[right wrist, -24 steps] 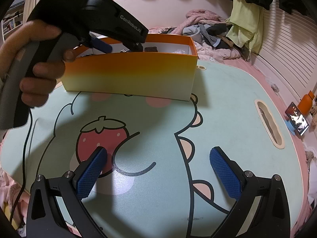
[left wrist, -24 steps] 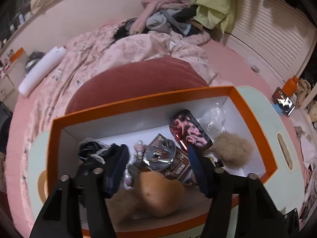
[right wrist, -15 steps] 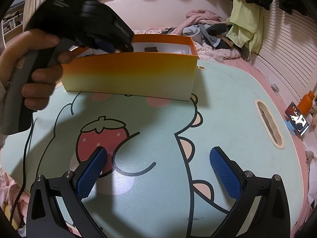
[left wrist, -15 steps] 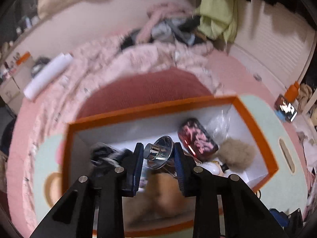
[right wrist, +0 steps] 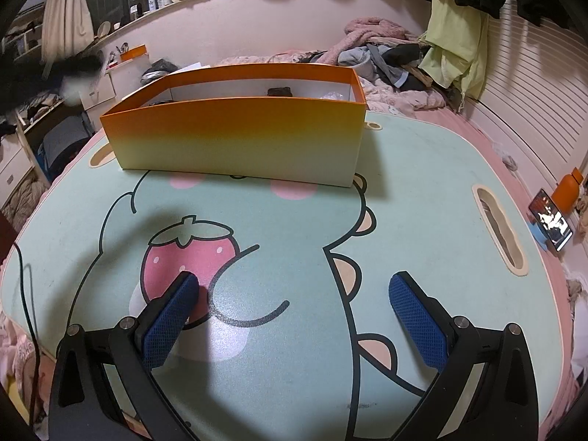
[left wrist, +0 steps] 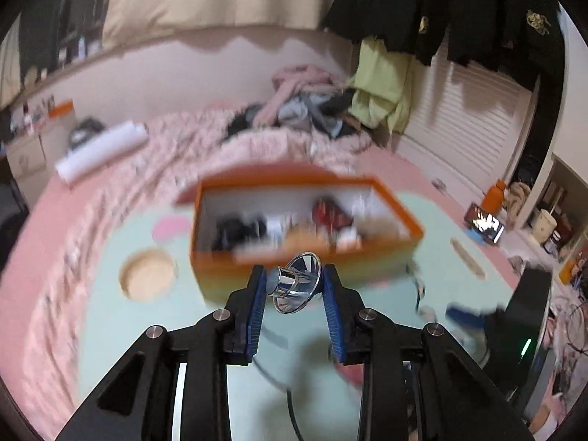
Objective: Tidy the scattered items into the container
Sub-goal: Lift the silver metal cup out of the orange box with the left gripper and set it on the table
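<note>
My left gripper is shut on a shiny silver metal funnel and holds it in the air, back from the orange box. The box stands on the mint cartoon table and holds several blurred items. In the right wrist view the same orange box stands at the far side of the table. My right gripper is open and empty, low over the strawberry print.
A pink bed with a heap of clothes lies behind the table. A phone and an orange bottle are on the floor at the right. A black cable runs along the table's left edge.
My left gripper shut on the silver funnel inside the box, lifted it out and pulled back and up away from the box. My right gripper has not moved.
</note>
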Motion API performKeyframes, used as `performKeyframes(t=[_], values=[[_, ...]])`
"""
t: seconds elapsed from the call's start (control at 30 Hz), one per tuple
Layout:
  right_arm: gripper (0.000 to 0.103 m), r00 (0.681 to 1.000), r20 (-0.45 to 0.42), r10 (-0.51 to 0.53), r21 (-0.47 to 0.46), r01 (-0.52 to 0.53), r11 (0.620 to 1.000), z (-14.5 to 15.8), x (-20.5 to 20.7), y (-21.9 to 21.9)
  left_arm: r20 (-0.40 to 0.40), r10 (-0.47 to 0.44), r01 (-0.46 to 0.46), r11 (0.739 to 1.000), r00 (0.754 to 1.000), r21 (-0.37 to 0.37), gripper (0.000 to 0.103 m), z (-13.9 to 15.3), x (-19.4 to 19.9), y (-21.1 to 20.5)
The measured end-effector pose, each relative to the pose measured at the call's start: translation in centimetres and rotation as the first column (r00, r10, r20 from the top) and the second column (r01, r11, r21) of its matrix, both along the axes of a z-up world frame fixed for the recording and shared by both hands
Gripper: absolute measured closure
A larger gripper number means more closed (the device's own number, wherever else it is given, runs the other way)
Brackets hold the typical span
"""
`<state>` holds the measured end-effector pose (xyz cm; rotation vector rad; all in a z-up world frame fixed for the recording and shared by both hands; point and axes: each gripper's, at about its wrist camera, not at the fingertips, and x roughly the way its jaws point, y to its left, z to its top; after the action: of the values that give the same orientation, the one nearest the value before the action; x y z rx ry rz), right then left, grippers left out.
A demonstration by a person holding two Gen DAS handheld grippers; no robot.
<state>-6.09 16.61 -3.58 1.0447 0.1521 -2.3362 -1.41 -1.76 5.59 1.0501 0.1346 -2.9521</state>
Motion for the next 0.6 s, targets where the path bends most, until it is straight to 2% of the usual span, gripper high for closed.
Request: performKeyframes(t=[0.17, 0.3, 0.37, 0.4, 0.43, 0.6], values=[[0.0, 1.0, 0.0, 0.001, 0.0, -0.001, 1.0, 0.0, 0.0, 0.0, 0.075, 0.013, -0.014, 1.0, 0.997, 0.01, 0.074, -5.2, 0.3, 1.5], [0.0, 1.0, 0.0, 0.003, 0.0, -0.003, 1.0, -0.1, 0.0, 0.0, 0.104, 0.026, -0.029, 0.999, 0.994, 0.029, 0.073, -6.3, -0.2, 1.4], [0.0, 1.0, 0.0, 0.002, -0.001, -0.002, 1.0, 0.0, 0.0, 0.0, 0.107, 0.033, -0.037, 0.999, 0.994, 0.035, 0.061, -6.2, -0.2, 1.1], [0.0, 1.0, 0.0, 0.003, -0.001, -0.003, 1.0, 0.0, 0.0, 0.0, 0.105, 0.046, -0.049, 0.998, 0.993, 0.031, 0.046, -6.2, 0.0, 1.1], [0.0, 1.0, 0.0, 0.003, -0.001, -0.003, 1.0, 0.0, 0.0, 0.0, 0.098, 0.055, -0.058, 0.998, 0.994, 0.027, 0.038, -6.2, 0.3, 0.7], [0.0, 1.0, 0.0, 0.004, -0.001, -0.004, 1.0, -0.1, 0.0, 0.0, 0.093, 0.082, -0.081, 0.996, 0.992, -0.025, 0.025, -6.7, 2.2, 0.6]])
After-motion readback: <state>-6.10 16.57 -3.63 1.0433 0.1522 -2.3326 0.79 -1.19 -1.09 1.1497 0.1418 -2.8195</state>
